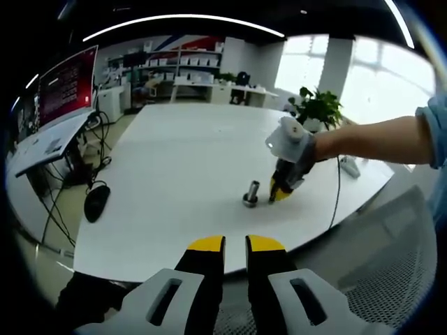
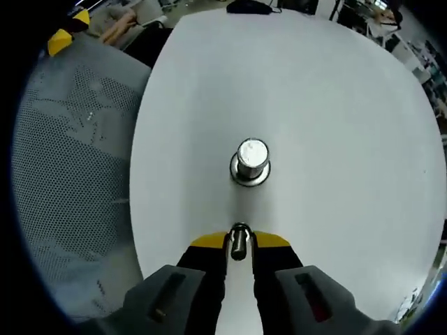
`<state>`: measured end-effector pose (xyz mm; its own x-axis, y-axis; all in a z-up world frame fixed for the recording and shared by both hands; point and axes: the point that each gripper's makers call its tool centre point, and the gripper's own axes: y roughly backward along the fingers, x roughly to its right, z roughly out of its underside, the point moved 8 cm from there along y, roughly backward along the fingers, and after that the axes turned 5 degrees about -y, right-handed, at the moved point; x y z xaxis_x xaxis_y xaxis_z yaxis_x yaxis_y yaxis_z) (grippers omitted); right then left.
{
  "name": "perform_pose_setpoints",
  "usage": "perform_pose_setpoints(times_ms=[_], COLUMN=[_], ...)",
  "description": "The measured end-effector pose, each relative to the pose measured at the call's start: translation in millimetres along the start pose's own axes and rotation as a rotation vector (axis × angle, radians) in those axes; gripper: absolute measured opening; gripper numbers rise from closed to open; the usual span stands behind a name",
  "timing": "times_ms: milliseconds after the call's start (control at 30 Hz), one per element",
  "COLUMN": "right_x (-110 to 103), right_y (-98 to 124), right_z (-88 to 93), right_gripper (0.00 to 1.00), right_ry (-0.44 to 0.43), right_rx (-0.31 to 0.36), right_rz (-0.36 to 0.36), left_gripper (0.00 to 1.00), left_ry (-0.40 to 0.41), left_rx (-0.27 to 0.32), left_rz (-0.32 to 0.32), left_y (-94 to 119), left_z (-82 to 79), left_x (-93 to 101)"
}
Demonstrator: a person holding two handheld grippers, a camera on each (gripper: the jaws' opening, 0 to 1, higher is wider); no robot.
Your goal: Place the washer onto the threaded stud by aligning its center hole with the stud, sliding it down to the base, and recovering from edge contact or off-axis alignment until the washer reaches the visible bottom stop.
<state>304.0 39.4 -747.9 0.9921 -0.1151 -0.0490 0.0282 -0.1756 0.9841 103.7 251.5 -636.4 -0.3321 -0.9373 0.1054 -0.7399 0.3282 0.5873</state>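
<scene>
My right gripper (image 2: 239, 242) has its yellow-tipped black jaws closed on a small dark metal washer (image 2: 239, 241), pinched edge-on just short of the upright silver threaded stud (image 2: 251, 159) on its round base, standing on the white table (image 2: 314, 105). My left gripper (image 1: 235, 243) holds nothing, its jaws close together with a narrow gap, back at the table's near edge. The left gripper view adds a red wall screen (image 1: 68, 84), its writing too small to read; the right gripper view adds a grey mesh chair (image 2: 70, 174).

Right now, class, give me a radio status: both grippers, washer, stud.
Right gripper shut on washer, short of the stud. Left gripper empty, jaws slightly apart, held back off the table. Nothing between washer and stud.
</scene>
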Motion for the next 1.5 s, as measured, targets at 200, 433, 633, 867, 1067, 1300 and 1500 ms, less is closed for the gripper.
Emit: perform_pose_setpoints(times_ms=[200,433,633,867,1067,1300,1500], right_x=[-4.2,-14.4,-33.7,-62.6,-91.9,-126.5,-147.5], right_y=[15.1,47.0,86.1,123.1,153.4,159.0,159.4], right_z=[8.2,26.9,53.3,75.3,101.4,132.1,144.6], right_gripper=[0.25,0.25,0.27,0.28,0.29,0.25,0.27], right_ry=[-0.052,-0.176,-0.271,-0.393,-0.545,-0.673,-0.730], right_rx=[0.045,0.179,0.316,0.493,0.731,0.855,0.897], right_rz=[0.014,0.024,0.059,0.098,0.148,0.169,0.159], left_gripper=[0.09,0.09,0.09,0.09,0.09,0.09,0.09], left_ry=[-0.002,-0.002,-0.005,0.010,-0.002,0.002,-0.006], left_rx=[0.000,0.003,0.004,0.019,0.015,0.007,0.001], left_rz=[0.002,0.001,0.003,-0.015,0.002,0.000,-0.003], left_y=[-0.1,-0.2,-0.2,1.0,0.6,1.5,2.4], left_z=[-0.2,-0.5,-0.5,-1.4,-1.4,-0.3,0.9], left_x=[0.3,-0.1,0.2,-1.1,0.3,0.6,0.5])
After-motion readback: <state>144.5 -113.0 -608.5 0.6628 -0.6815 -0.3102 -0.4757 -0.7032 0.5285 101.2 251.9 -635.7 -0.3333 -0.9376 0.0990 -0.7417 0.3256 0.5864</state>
